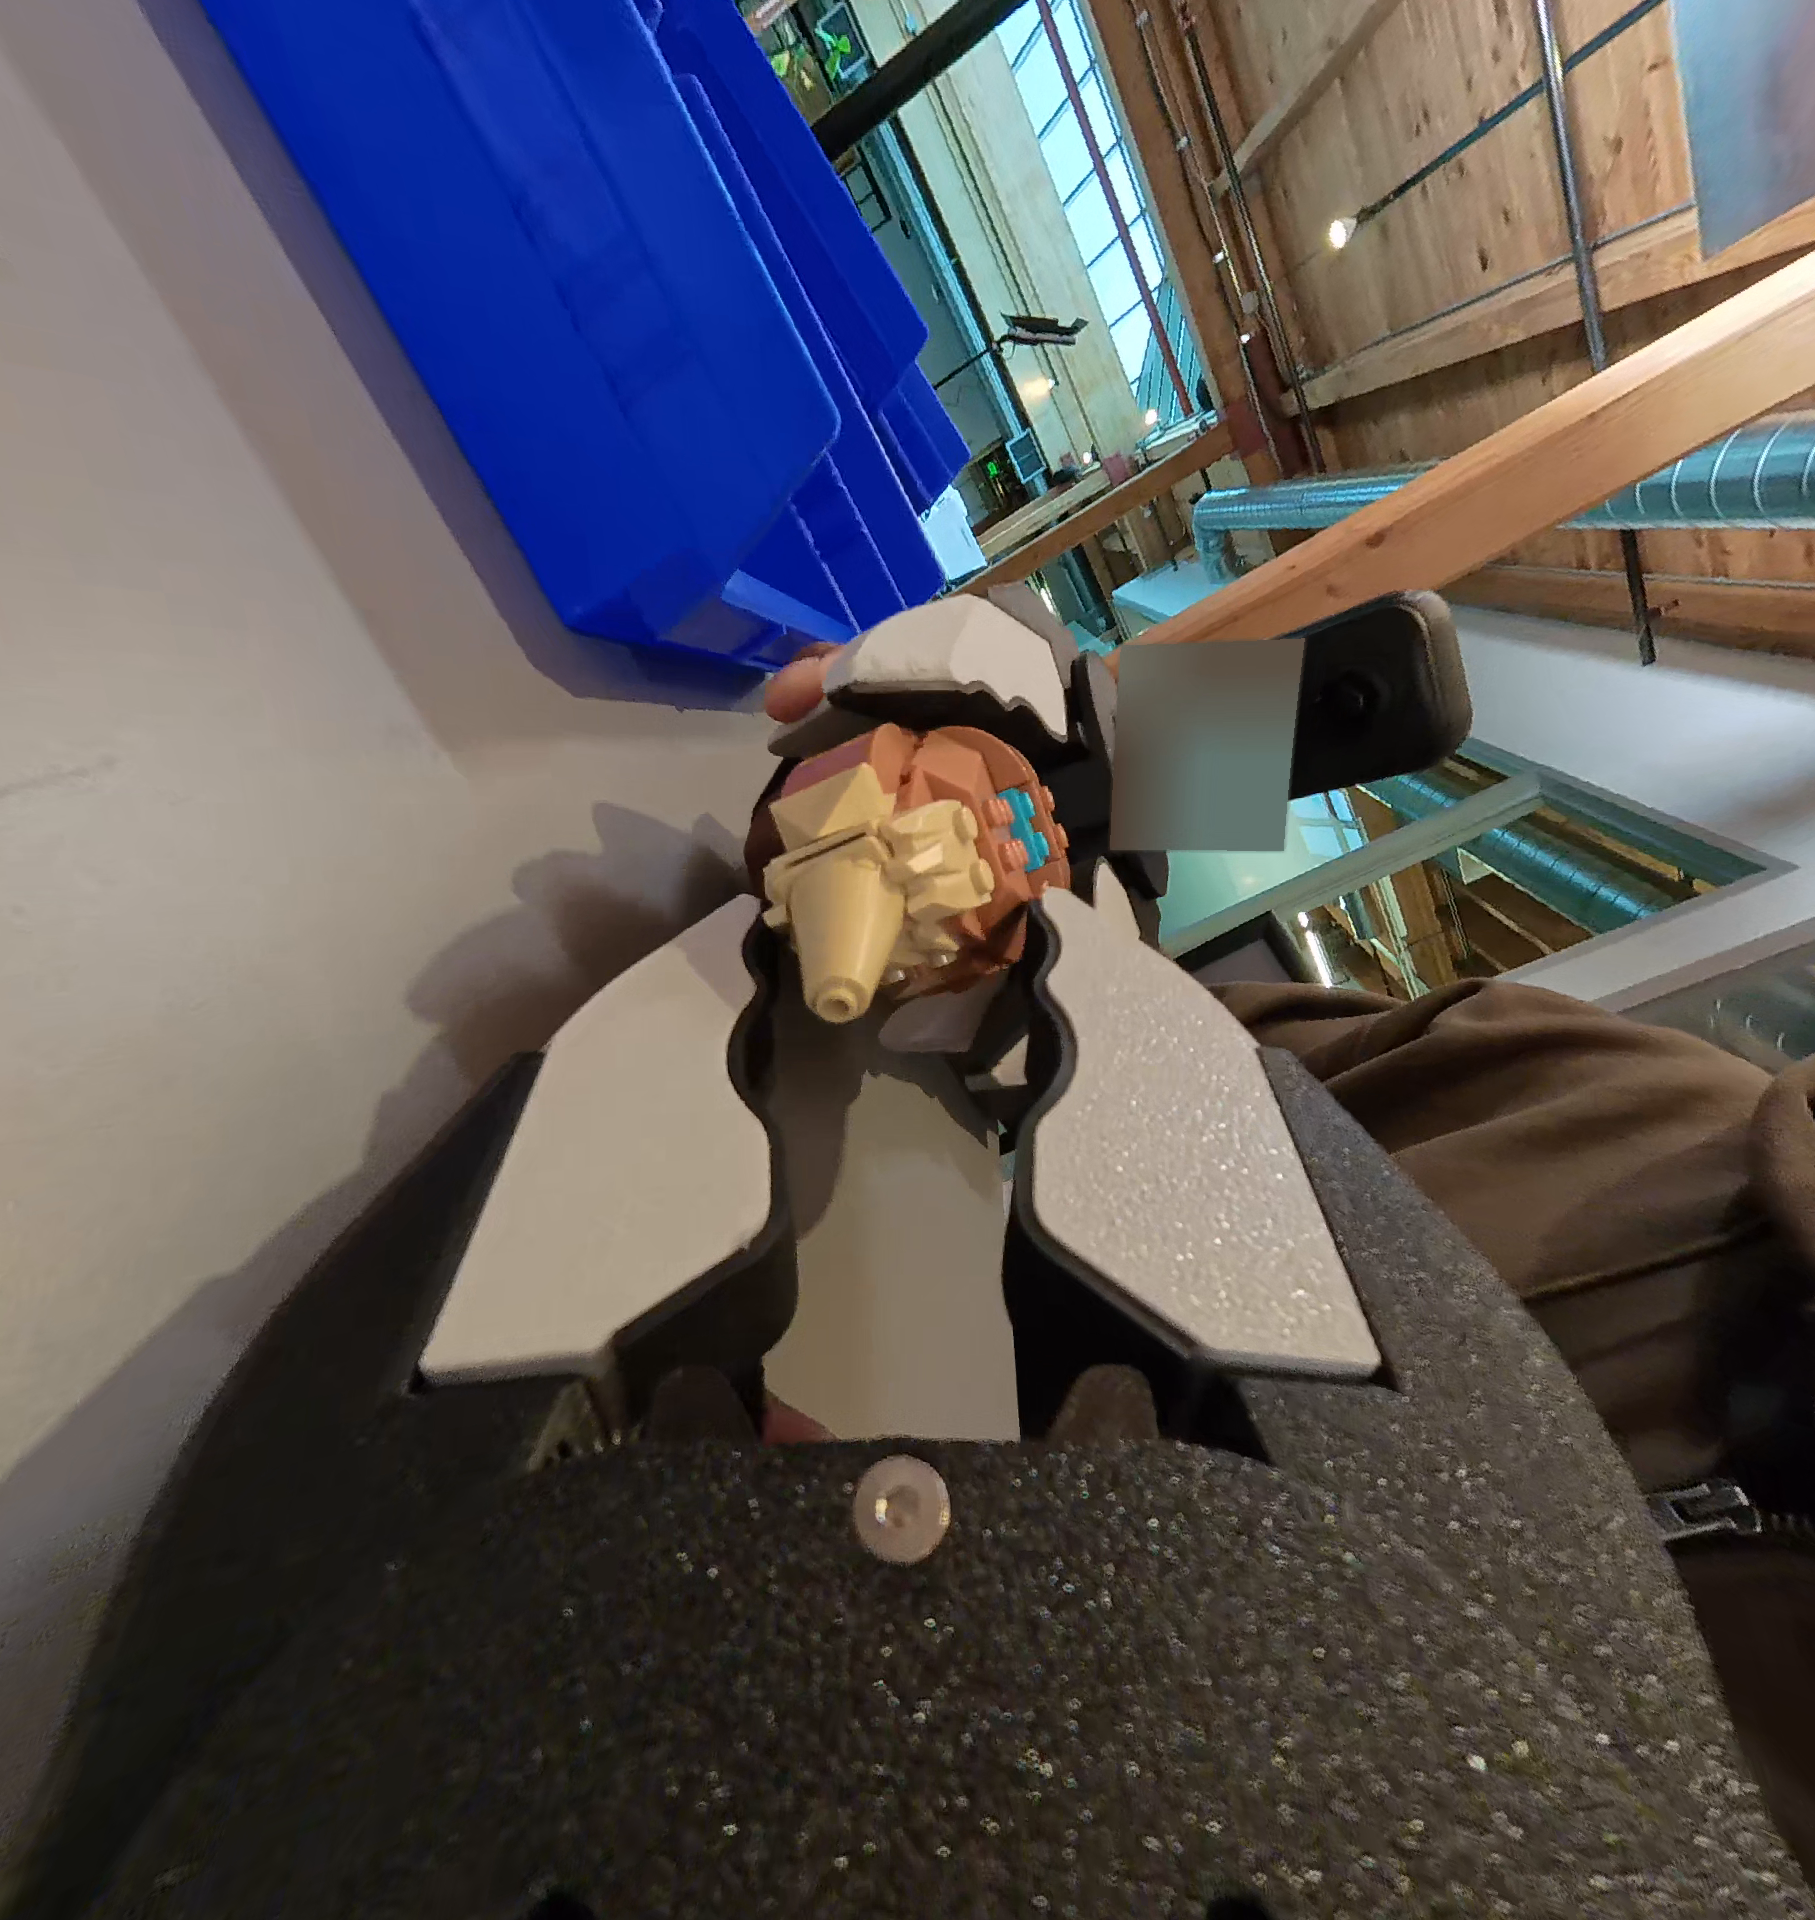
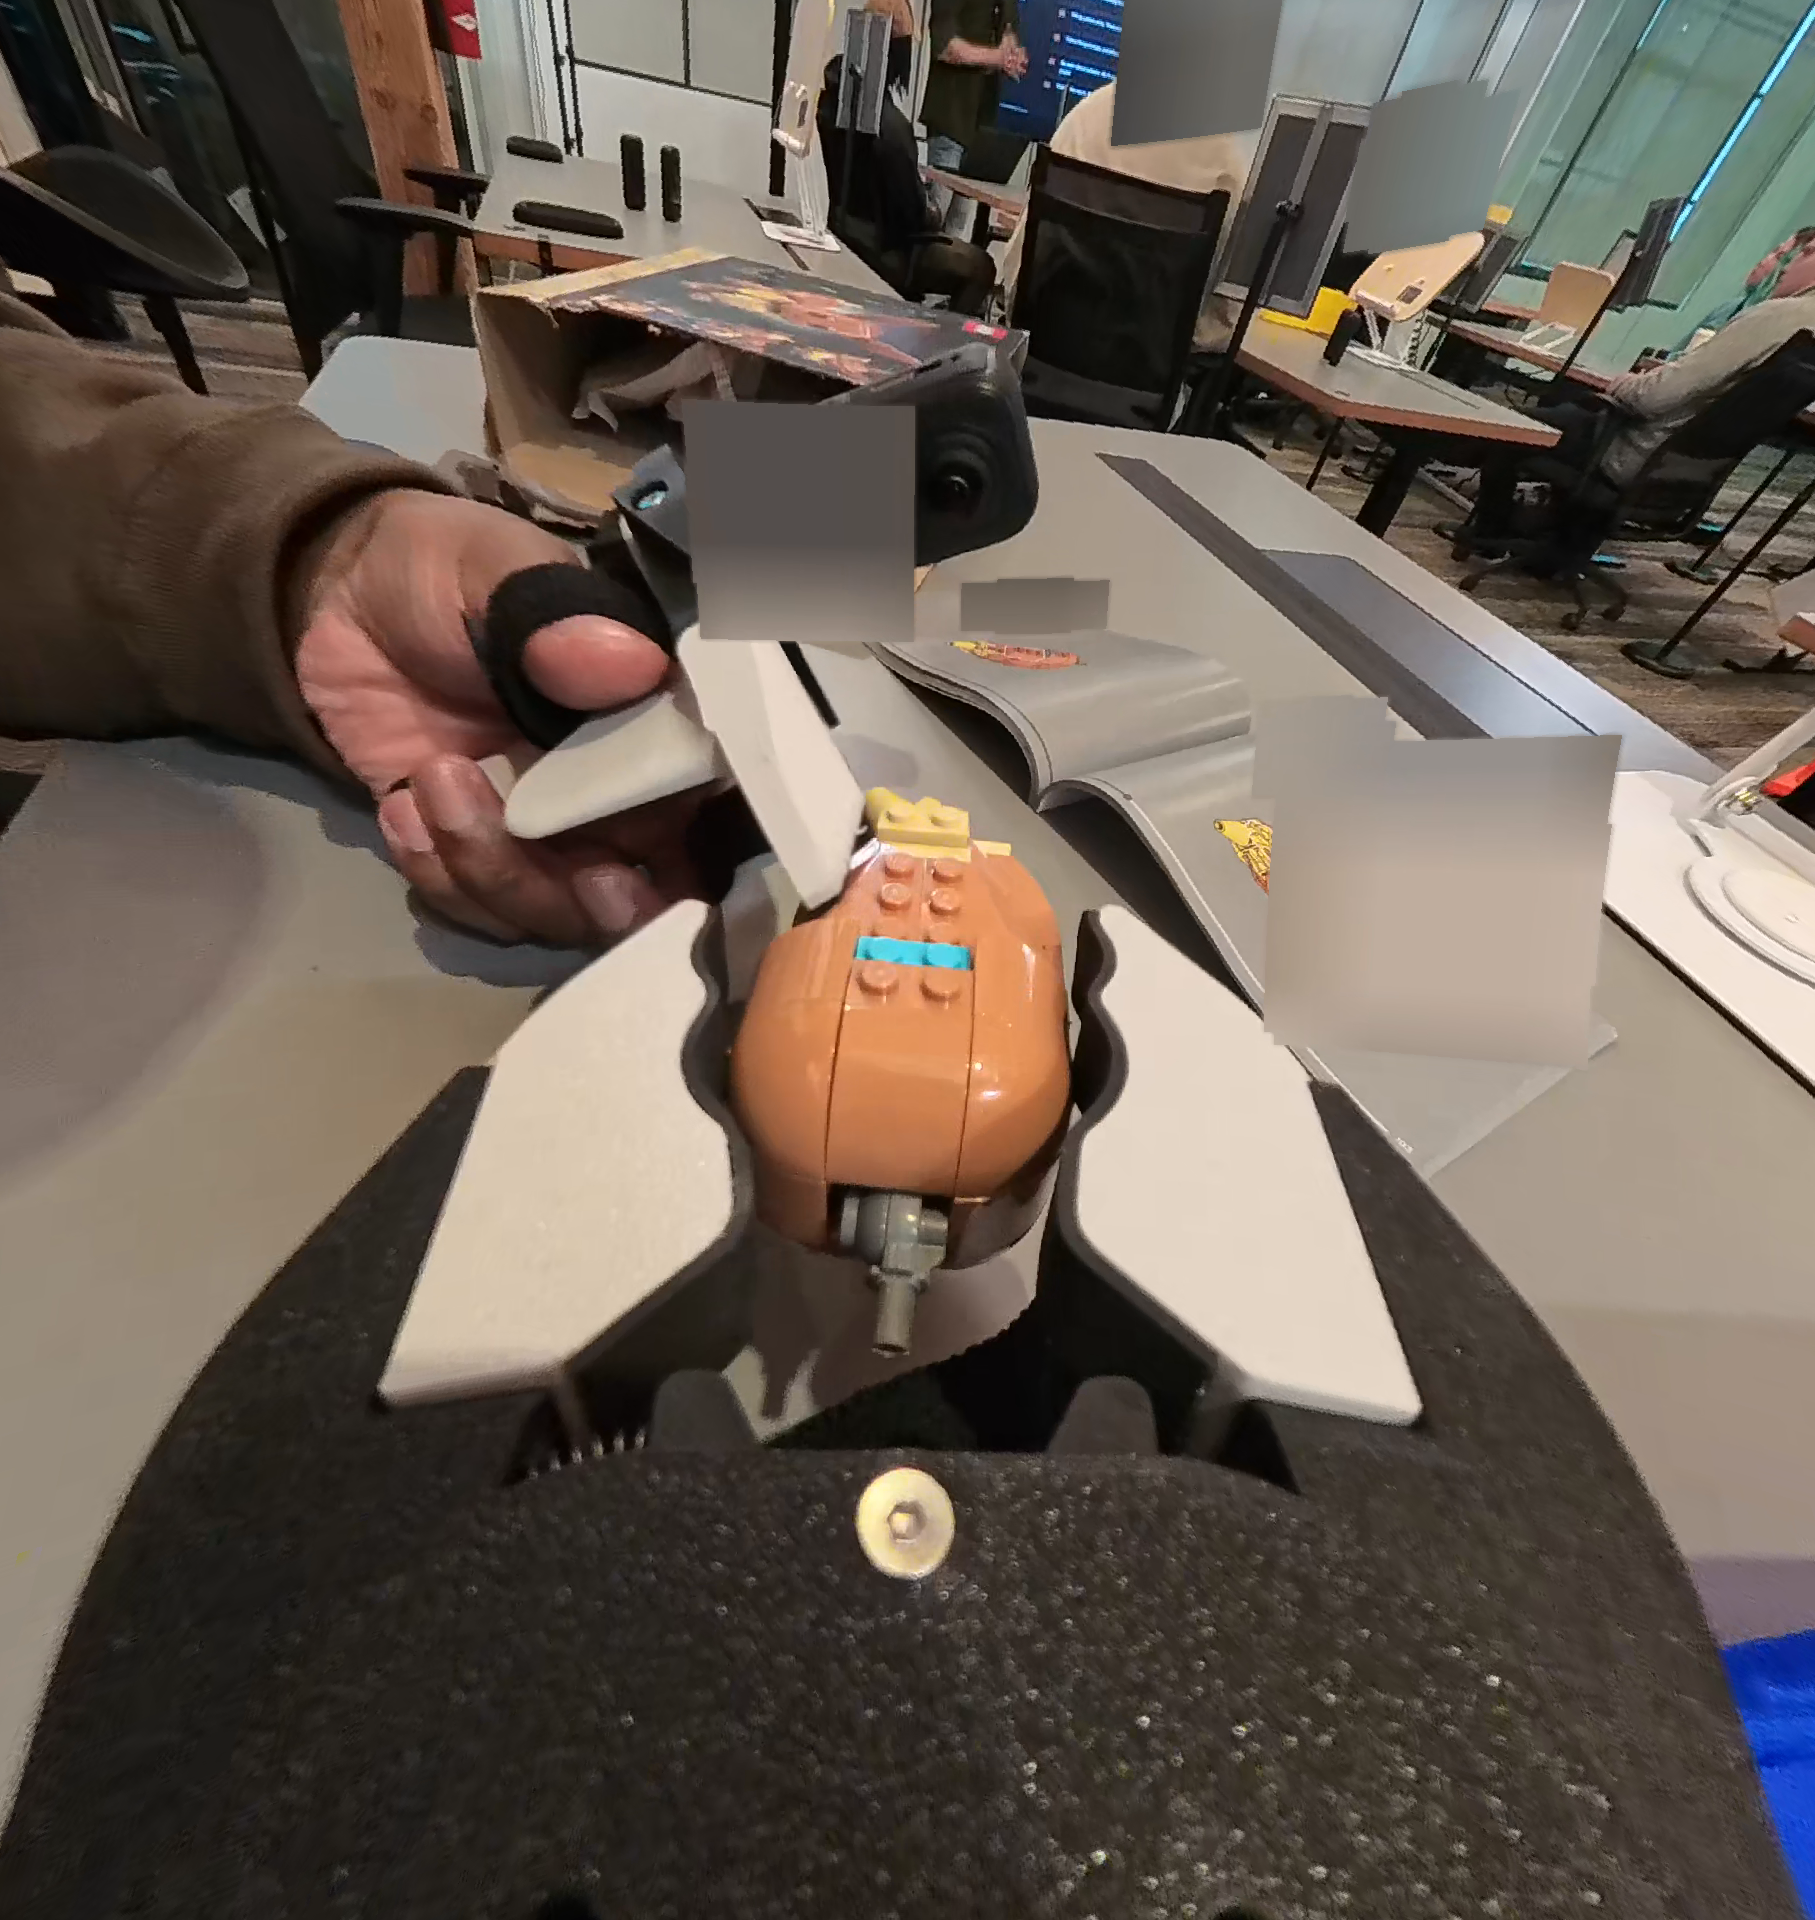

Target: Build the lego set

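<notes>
Right wrist view: the right hand-held gripper (image 2: 898, 1049) has its two pale grey fingers (image 2: 591, 1153) closed against the flanks of a rounded brown lego sub-assembly (image 2: 903, 1081), which is held clear above the grey bench (image 2: 134, 1039). The left hand-held gripper (image 2: 820, 862), gripped by a hand (image 2: 446, 727) in a brown sleeve, meets the model at its far end; whether it is pinching that end or only touching it cannot be told from either view.

Left wrist view: the same model shows its tan, cone-shaped snout (image 1: 851, 925), pointing toward the camera between the left fingers.

Technique: the step appears to be seating or adjusting a part at the tan end. Judged from the grip, the right tool should brace the curved shell squarely while the left applies pressure straight along the stud axis; a skewed push would likely slip on the glossy curves.

Materials: smooth, shiny brown shell plates; a studded top strip with a turquoise insert (image 2: 913, 953); a dull grey pin (image 2: 898, 1268) protruding beneath; matte, granular grey fingers with scalloped inner edges. An open booklet (image 2: 1111, 717) and a torn cardboard box (image 2: 591, 405) lie behind.
</notes>
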Demonstrator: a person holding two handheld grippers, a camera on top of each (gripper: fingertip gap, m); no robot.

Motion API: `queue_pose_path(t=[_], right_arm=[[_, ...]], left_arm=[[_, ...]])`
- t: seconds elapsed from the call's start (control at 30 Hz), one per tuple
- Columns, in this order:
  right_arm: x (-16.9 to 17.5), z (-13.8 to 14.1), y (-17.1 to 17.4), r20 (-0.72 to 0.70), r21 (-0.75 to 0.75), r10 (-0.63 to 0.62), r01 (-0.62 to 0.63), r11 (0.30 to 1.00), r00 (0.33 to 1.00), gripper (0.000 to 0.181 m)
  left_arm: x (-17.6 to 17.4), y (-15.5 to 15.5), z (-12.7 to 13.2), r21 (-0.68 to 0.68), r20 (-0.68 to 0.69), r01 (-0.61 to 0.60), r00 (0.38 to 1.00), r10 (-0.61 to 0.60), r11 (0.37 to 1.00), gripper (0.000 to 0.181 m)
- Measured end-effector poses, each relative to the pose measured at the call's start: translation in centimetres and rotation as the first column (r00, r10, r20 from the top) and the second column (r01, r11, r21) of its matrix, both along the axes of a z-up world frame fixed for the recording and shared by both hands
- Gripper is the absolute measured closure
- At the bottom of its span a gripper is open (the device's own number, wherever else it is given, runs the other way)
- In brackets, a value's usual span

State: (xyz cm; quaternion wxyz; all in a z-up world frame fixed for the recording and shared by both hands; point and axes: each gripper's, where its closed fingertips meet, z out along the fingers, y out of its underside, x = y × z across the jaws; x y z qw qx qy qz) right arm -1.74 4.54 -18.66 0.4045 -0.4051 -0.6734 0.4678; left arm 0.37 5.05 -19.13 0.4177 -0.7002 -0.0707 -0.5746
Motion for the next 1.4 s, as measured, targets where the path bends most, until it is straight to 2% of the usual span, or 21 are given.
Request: queue_pose_path(t=[0.23,0.43,0.57,0.73,0.83,0.93,1.07,1.27,1.4], right_arm=[[-0.1,-0.2,-0.1,-0.001,0.041,-0.010,0.010,0.999,1.000,0.117],[-0.1,-0.6,0.0,0.010,0.054,-0.018,0.017,0.998,1.000,0.117],[-0.2,-1.0,0.2,0.029,0.077,-0.044,0.042,0.996,0.999,0.117],[-0.5,-1.7,0.7,0.080,0.109,-0.136,0.127,0.986,0.987,0.116],[-0.6,-2.6,1.5,0.137,0.170,-0.238,0.214,0.962,0.961,0.117],[-0.6,-3.1,1.7,0.195,0.173,-0.289,0.257,0.951,0.937,0.114],[-0.3,-4.2,1.7,0.269,0.165,-0.300,0.263,0.951,0.915,0.107],[0.2,-5.6,1.7,0.374,0.184,-0.310,0.257,0.949,0.874,0.110],[0.4,-5.9,1.8,0.393,0.190,-0.309,0.253,0.949,0.866,0.110]], left_arm=[[0.4,0.4,-0.3,-0.057,0.048,-0.025,0.998,0.028,0.998,0.128],[0.0,0.7,-0.4,-0.081,0.080,-0.061,0.995,0.067,0.995,0.135],[-0.2,0.8,-0.5,-0.084,0.042,-0.083,0.995,0.087,0.993,0.136],[-0.7,0.9,-1.1,-0.118,0.038,-0.111,0.993,0.116,0.987,0.137],[-1.2,1.1,-1.7,-0.142,0.022,-0.151,0.987,0.156,0.978,0.137],[-1.2,1.2,-1.8,-0.132,-0.025,-0.175,0.985,0.173,0.976,0.137],[-0.8,1.2,-1.9,-0.135,-0.033,-0.169,0.986,0.166,0.976,0.137],[0.1,1.0,-2.1,-0.134,-0.060,-0.146,0.988,0.139,0.980,0.138],[0.3,1.0,-2.2,-0.137,-0.077,-0.146,0.988,0.137,0.980,0.138]])
